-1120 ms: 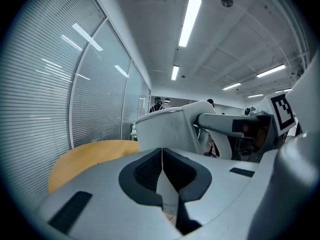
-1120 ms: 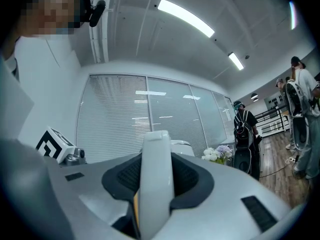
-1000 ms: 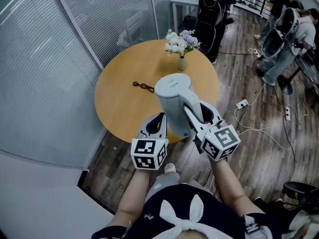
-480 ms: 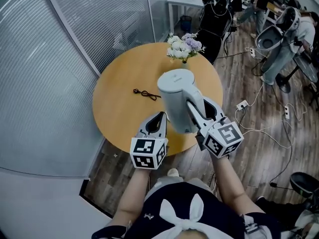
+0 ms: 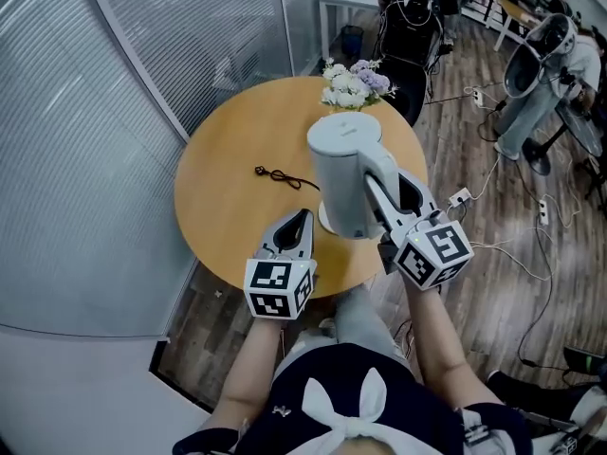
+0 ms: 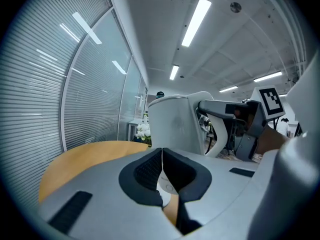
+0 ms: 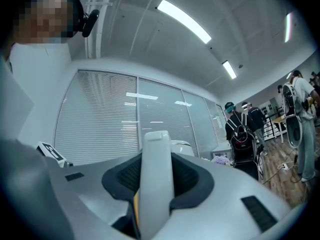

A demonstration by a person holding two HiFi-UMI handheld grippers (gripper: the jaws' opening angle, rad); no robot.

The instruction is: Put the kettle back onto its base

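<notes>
Over the round wooden table [image 5: 223, 192], the white electric kettle [image 5: 343, 173] hangs upright in the air. The right gripper [image 5: 391, 195] is clamped on the kettle handle [image 7: 156, 184]. The left gripper [image 5: 302, 220] has its jaws pressed together with nothing in them, low beside the kettle near the table's front edge. The kettle base [image 5: 324, 221] is a pale disc on the table, peeking out at the kettle's lower left.

Step looks like carry and align, with the kettle nearly above the base and probably not seated yet. Next move calls for centring the kettle bottom over the disc, keeping it upright, lowering it straight down, then letting go. The flower vase [image 5: 356, 81] and the thin dark cord [image 5: 278, 174] sit apart from the base.
</notes>
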